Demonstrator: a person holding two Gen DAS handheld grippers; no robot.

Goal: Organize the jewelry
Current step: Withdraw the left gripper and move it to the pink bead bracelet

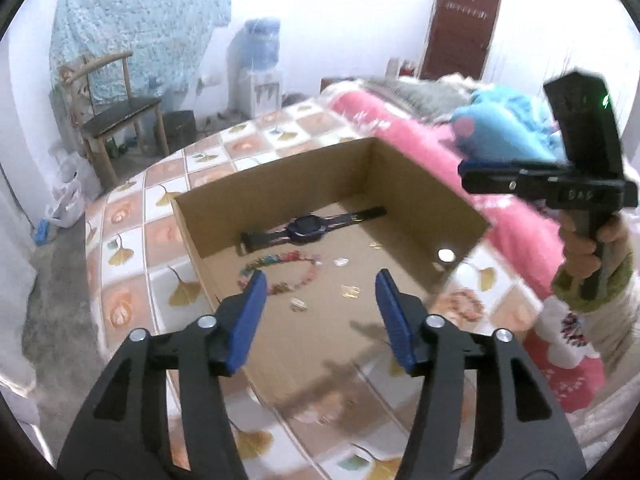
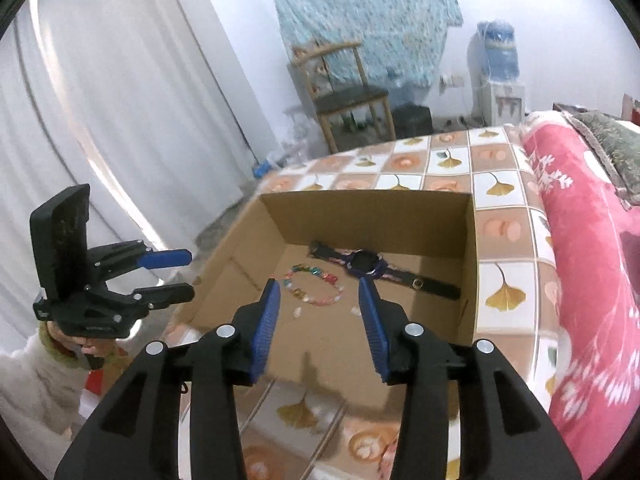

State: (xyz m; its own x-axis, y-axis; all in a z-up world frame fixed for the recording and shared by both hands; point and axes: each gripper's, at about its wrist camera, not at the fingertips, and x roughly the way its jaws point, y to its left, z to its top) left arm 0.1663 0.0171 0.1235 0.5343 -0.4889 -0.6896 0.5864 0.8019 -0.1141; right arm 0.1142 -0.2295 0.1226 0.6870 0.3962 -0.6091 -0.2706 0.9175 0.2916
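An open cardboard box stands on the tile-patterned table. On its floor lie a dark watch with a purple face, a ring of coloured beads and several small gold and clear pieces. A shiny round piece sits in the right corner. My left gripper hangs open above the box's near edge, with nothing between its blue pads. My right gripper is also open and holds nothing. A hand grips its black handle.
Another beaded bracelet lies on the tablecloth outside the box's right wall. A pink blanket and a blue plush toy border the table. A wooden chair, a water dispenser and a white curtain stand beyond.
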